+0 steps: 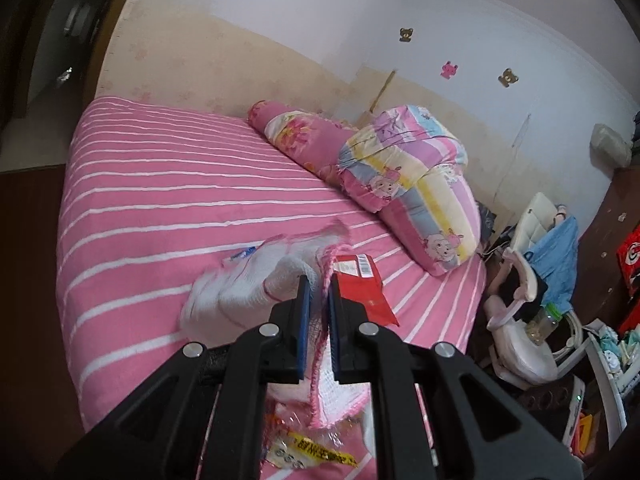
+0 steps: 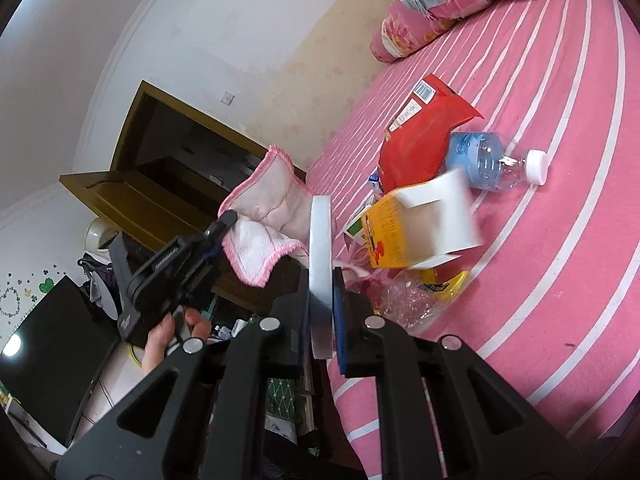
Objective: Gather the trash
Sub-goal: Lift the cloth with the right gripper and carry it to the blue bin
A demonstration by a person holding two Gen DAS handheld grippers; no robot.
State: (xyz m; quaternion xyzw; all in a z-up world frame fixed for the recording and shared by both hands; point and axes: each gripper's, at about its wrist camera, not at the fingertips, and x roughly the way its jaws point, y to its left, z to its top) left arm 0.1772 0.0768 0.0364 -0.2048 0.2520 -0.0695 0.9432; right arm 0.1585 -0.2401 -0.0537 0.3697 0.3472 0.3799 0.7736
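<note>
Both grippers are loaded: my left gripper (image 1: pixel 318 280) pinches a pink-edged white woven cloth (image 1: pixel 240 284) at frame centre, my right gripper (image 2: pixel 321 276) clamps a flat white foam disc (image 2: pixel 320 280) on edge, so I should keep firm pressure and carry it clear of the red snack bag (image 2: pixel 420 136) and clear plastic water bottle (image 2: pixel 492 162) lying at upper right on the pink striped bed (image 2: pixel 560 280).

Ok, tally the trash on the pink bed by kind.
Bottles: 1, clear plastic water bottle
Bags: 2, red foil bag, yellow snack bag
Wrappers: 2, clear crinkled wrapper, small blue-white wrapper
Boxes: 1, white cardboard box
Total: 6
</note>
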